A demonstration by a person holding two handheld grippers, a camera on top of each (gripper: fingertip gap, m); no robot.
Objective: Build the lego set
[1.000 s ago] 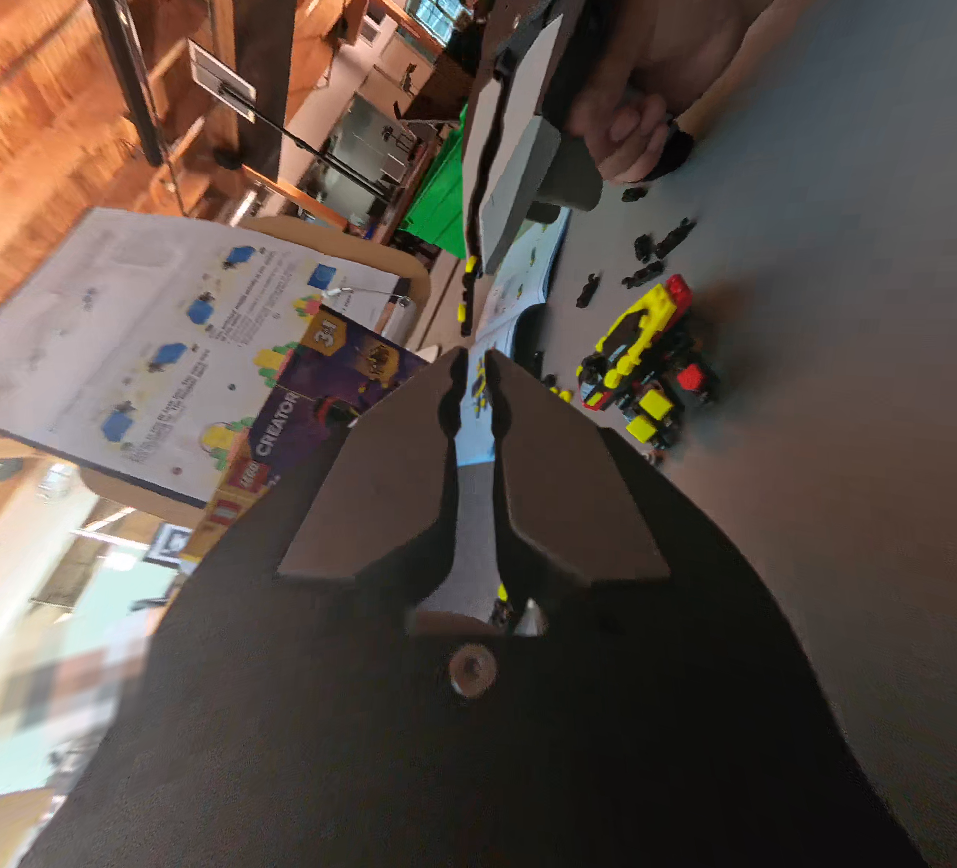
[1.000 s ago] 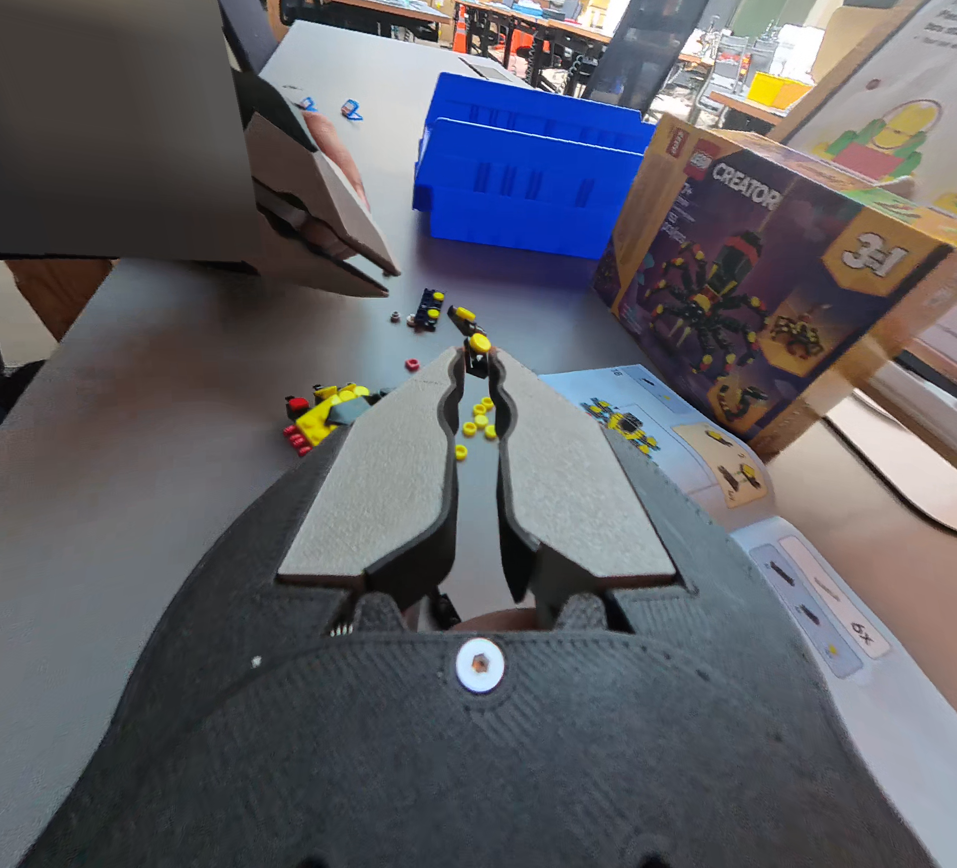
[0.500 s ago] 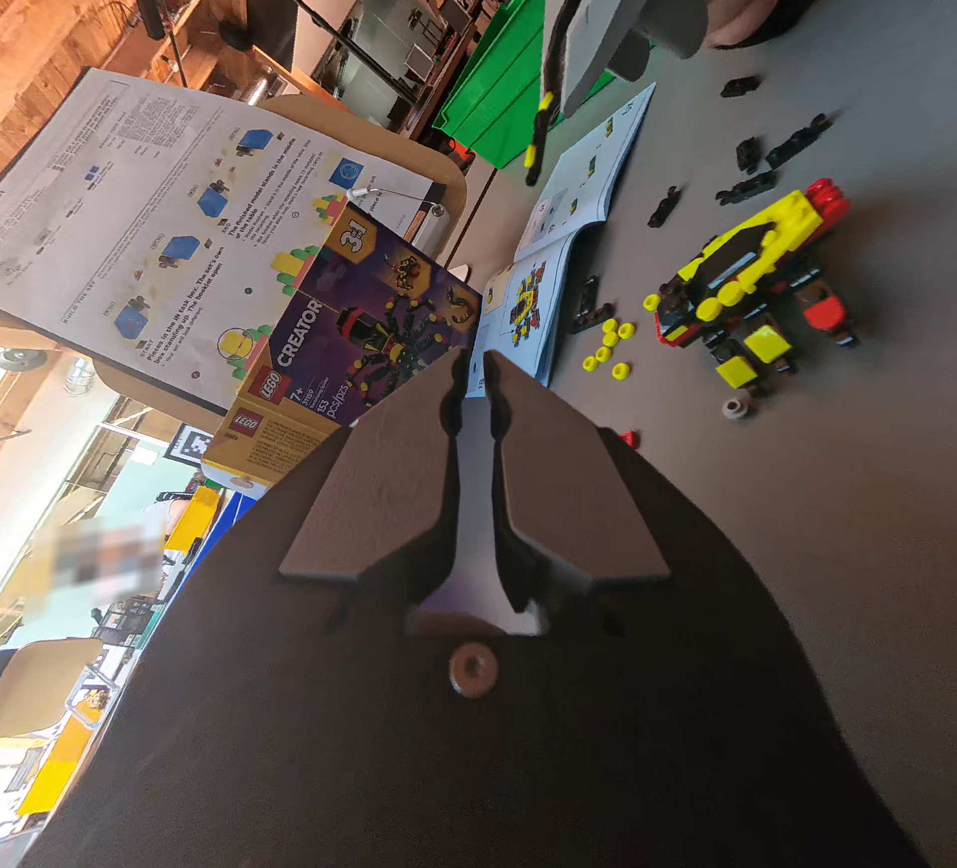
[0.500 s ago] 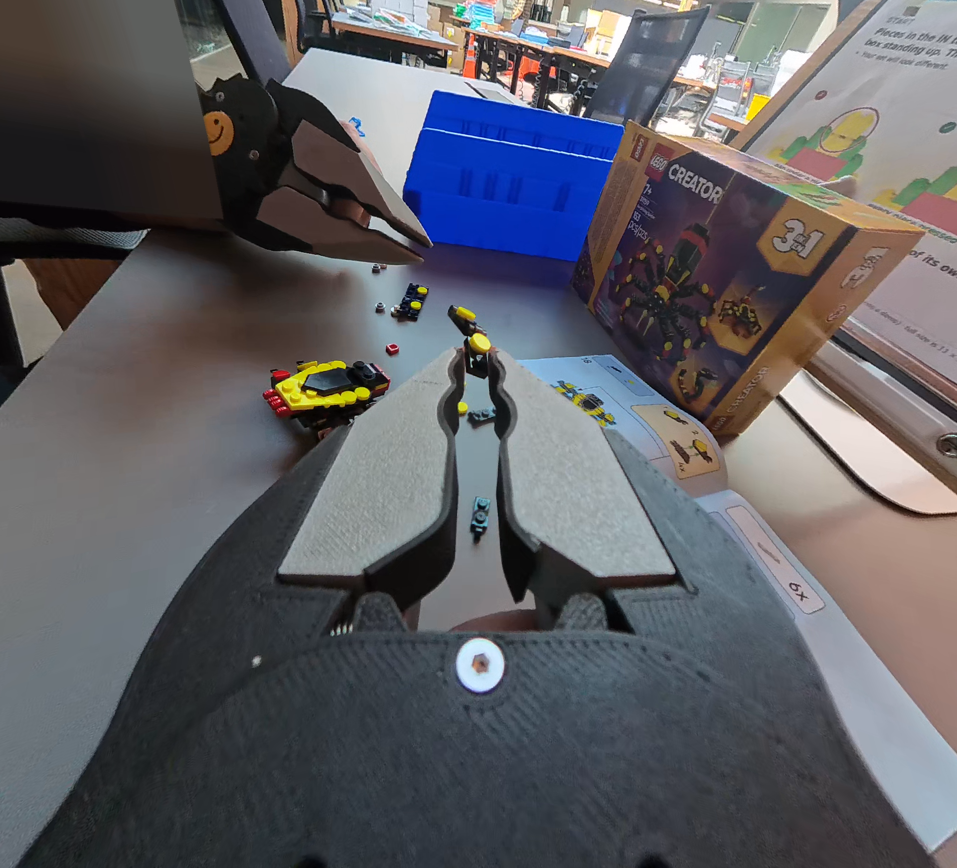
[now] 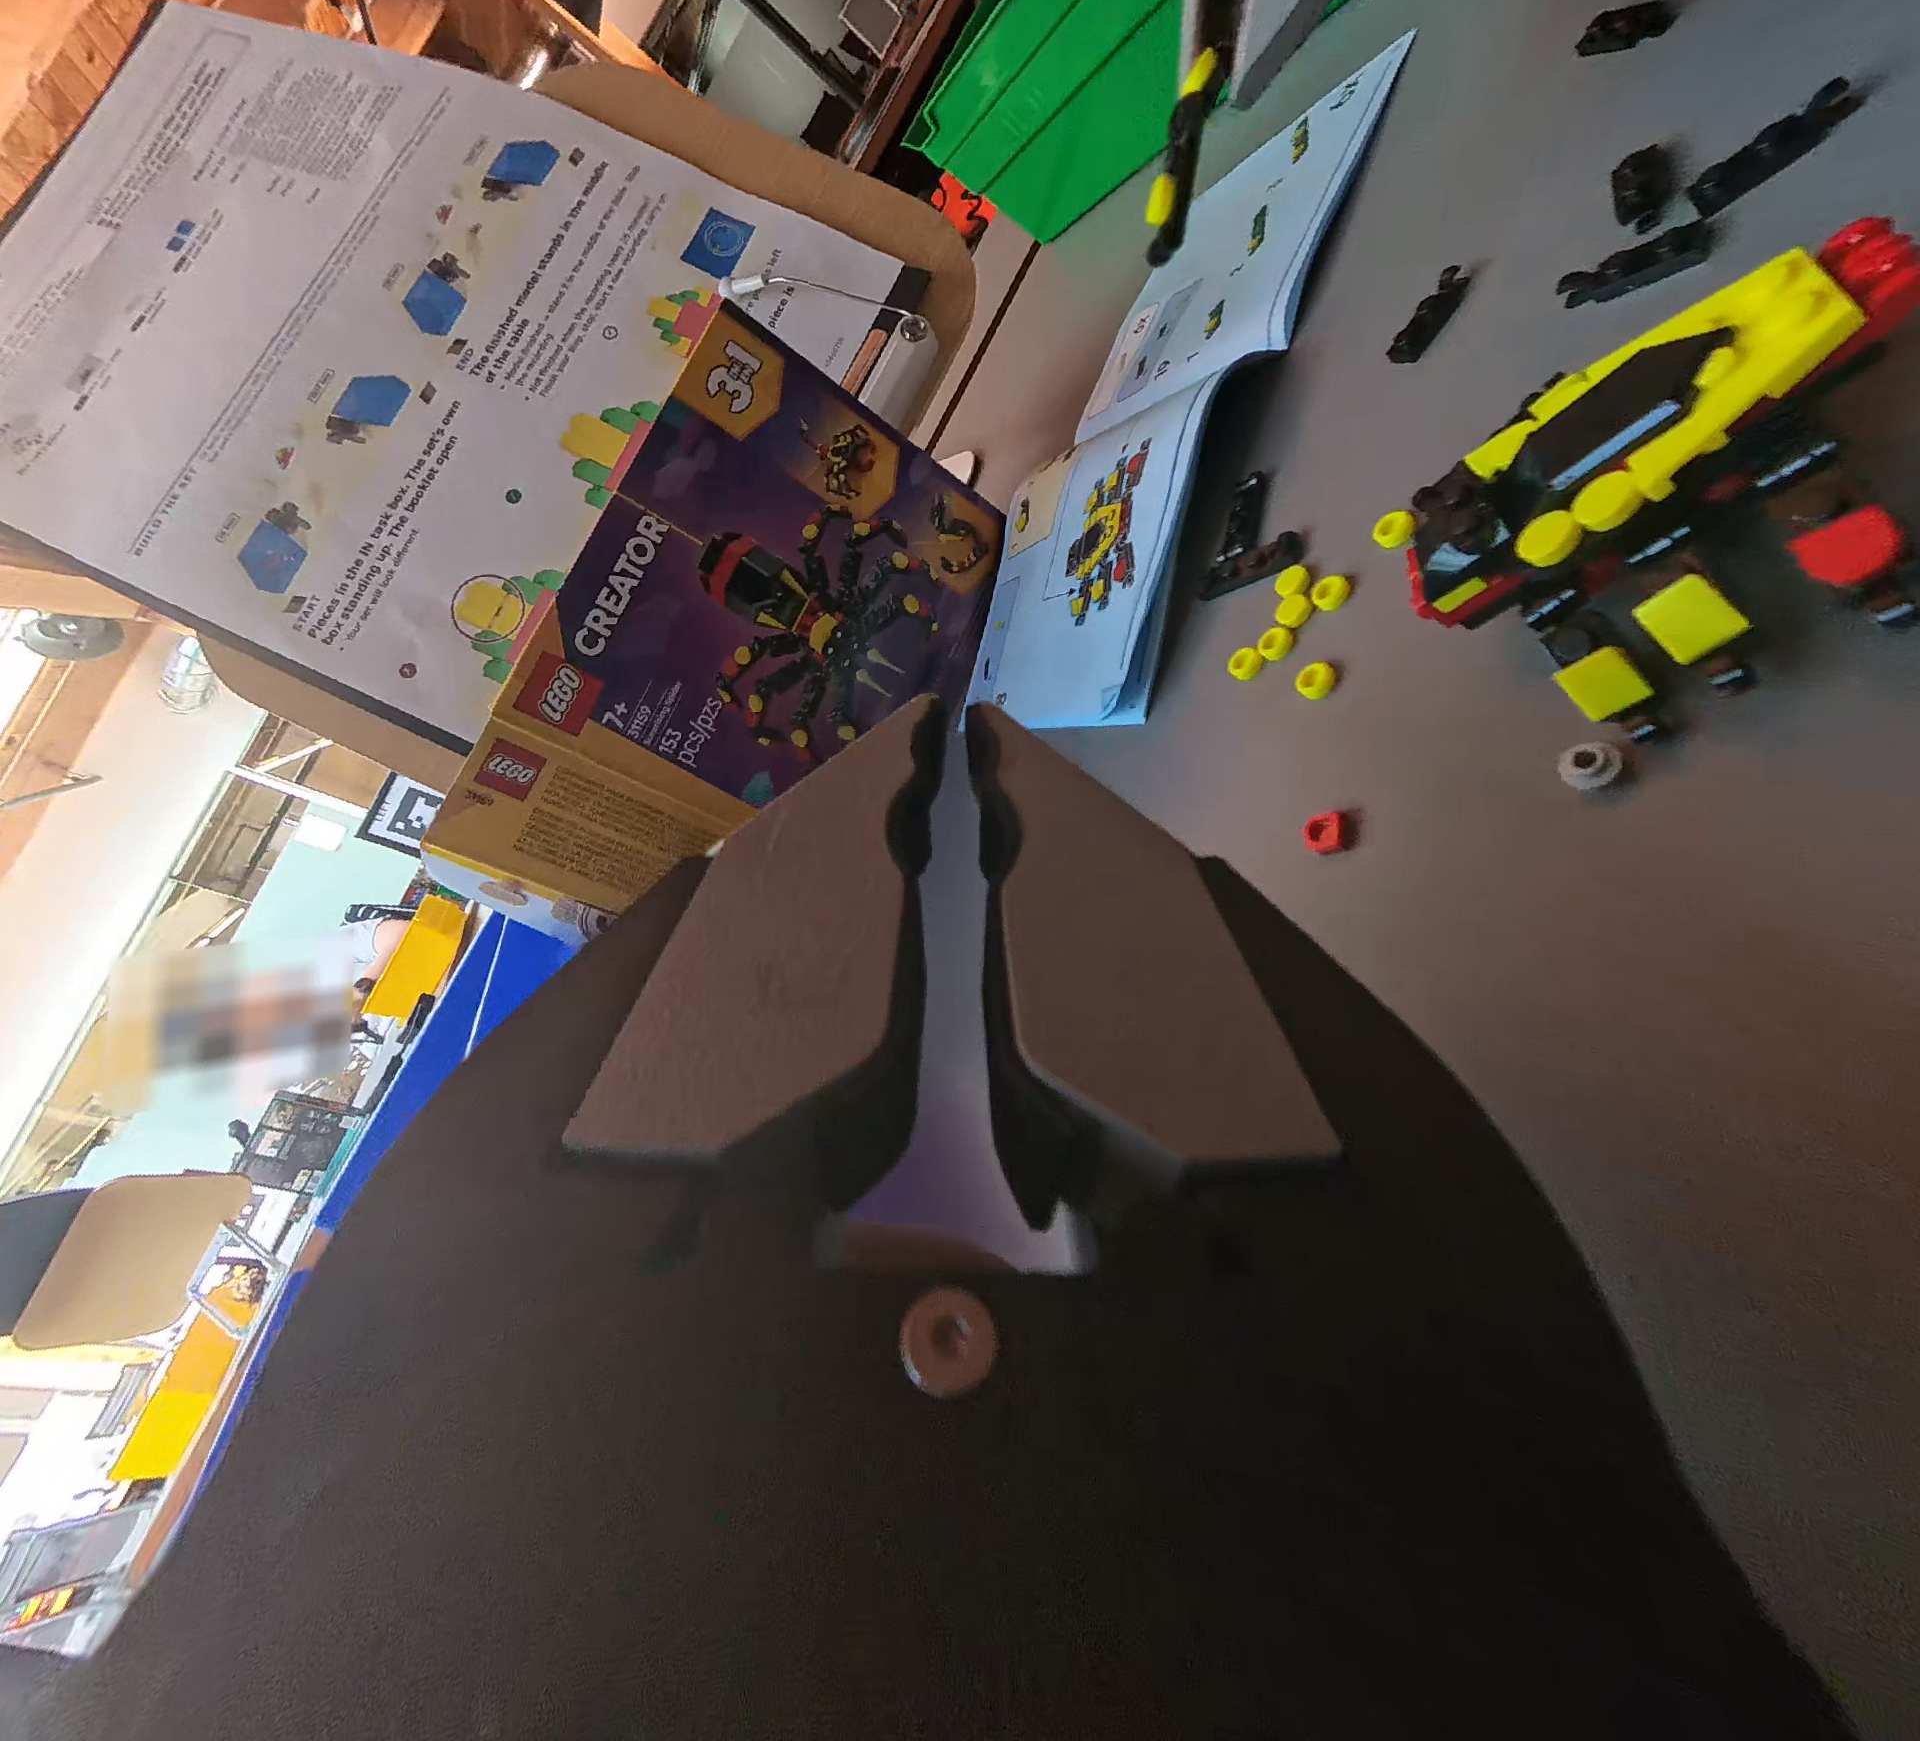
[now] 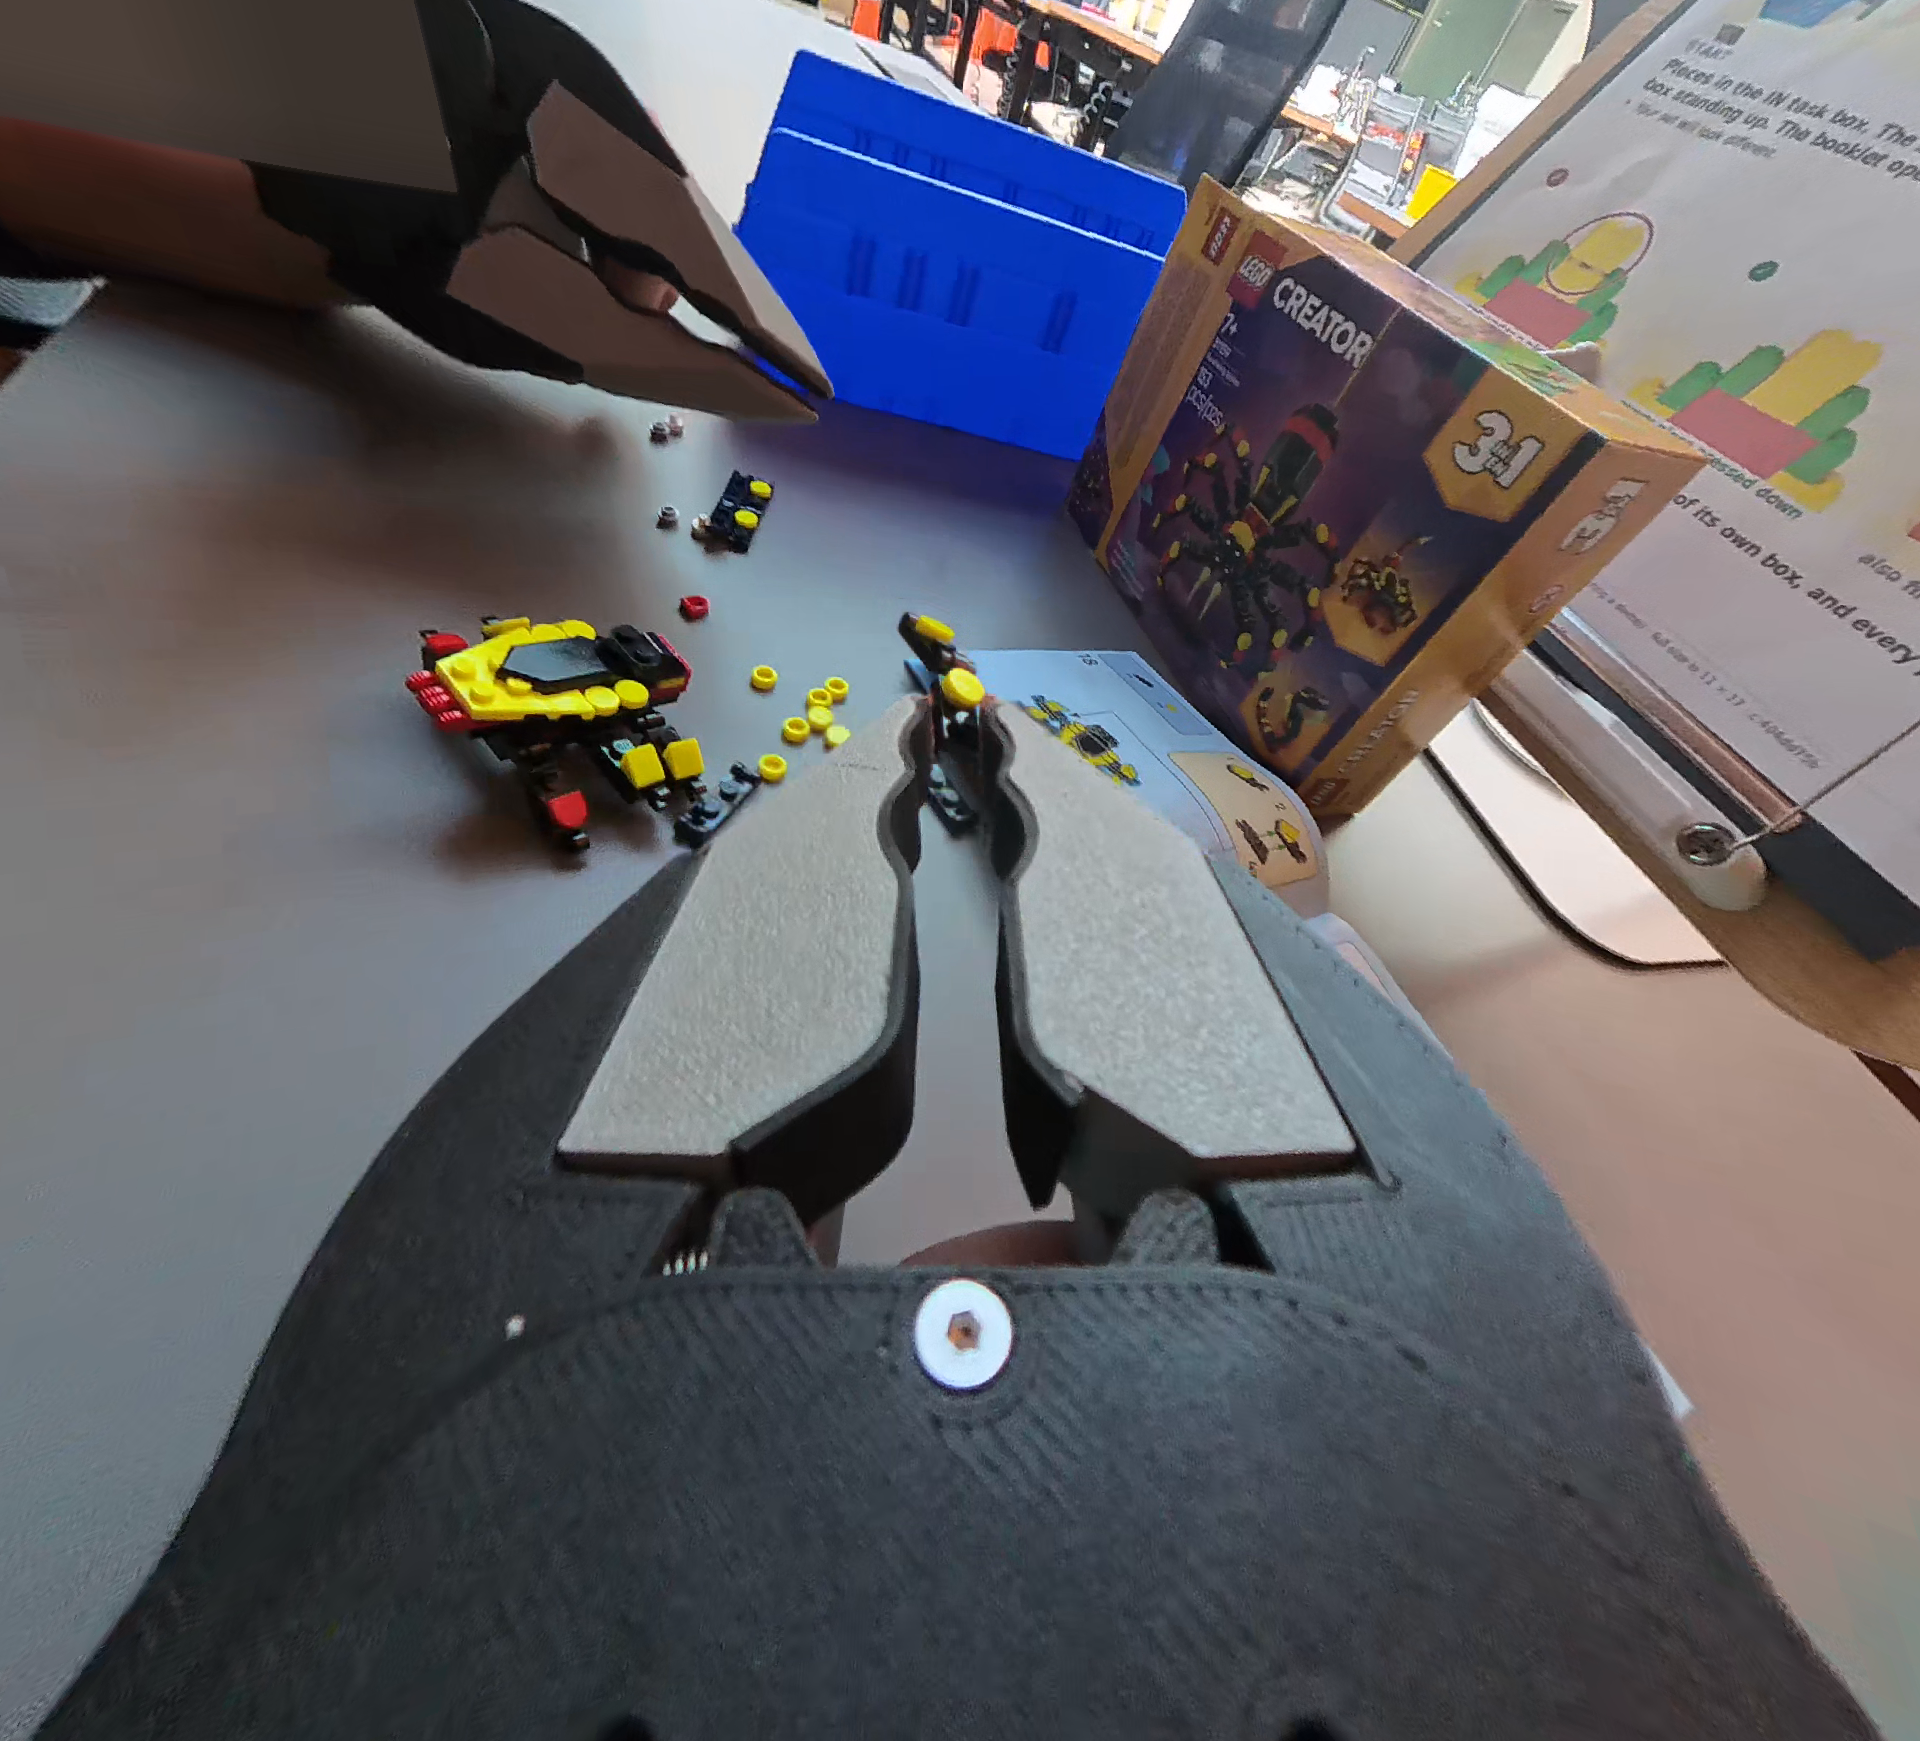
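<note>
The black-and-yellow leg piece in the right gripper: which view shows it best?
The left wrist view: the leg piece hangs side-on from the right gripper, full length visible, though slightly blurred. The right wrist view shows it end-on, foreshortened and partly hidden between the fingertips.

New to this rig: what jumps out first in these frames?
The half-built yellow, black and red lego model on the grey table, with loose yellow round studs beside it. The right gripper is shut on a thin black-and-yellow leg piece, held above the open instruction booklet. Behind stands the set's box.
</note>
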